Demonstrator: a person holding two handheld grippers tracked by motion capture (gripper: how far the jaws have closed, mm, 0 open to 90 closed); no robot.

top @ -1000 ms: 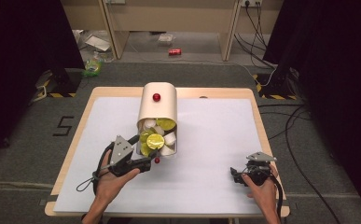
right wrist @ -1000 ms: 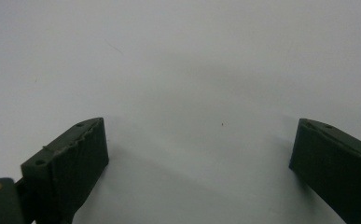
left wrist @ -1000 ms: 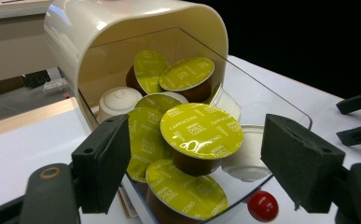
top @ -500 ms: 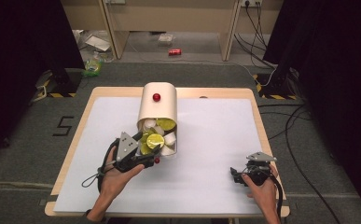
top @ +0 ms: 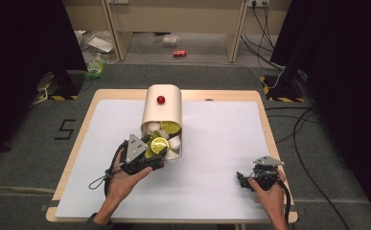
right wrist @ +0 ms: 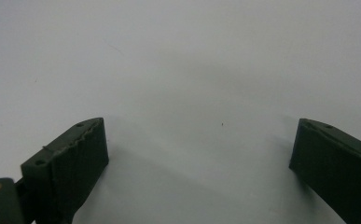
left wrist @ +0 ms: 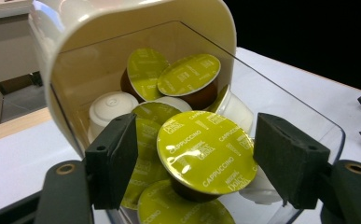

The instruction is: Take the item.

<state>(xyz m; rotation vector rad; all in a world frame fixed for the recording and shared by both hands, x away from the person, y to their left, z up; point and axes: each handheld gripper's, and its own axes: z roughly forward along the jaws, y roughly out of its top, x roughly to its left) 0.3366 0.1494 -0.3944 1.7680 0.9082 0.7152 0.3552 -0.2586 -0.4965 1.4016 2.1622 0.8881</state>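
A cream container (top: 164, 115) with a red knob (top: 160, 99) lies on its side mid-table, its mouth toward me. In the left gripper view its clear front (left wrist: 281, 107) holds several green-lidded and white coffee capsules. My left gripper (top: 155, 149) is at that mouth. Its jaws have just been closing and now flank a green-lidded cappuccino capsule (left wrist: 206, 151). The right pad (left wrist: 285, 163) is at the lid's edge, while a gap remains at the left pad (left wrist: 117, 158). My right gripper (top: 241, 179) rests at the table's near right corner, open (right wrist: 201, 163) over bare white surface.
A white sheet (top: 221, 139) covers the wooden table (top: 265, 115). Cables (top: 303, 139) run over the carpet to the right. A red can (top: 179, 53) and litter (top: 95, 69) lie on the floor beyond the table.
My left gripper has edged forward to the container's mouth and its jaws have narrowed around the green-lidded capsule. The right gripper has stayed put.
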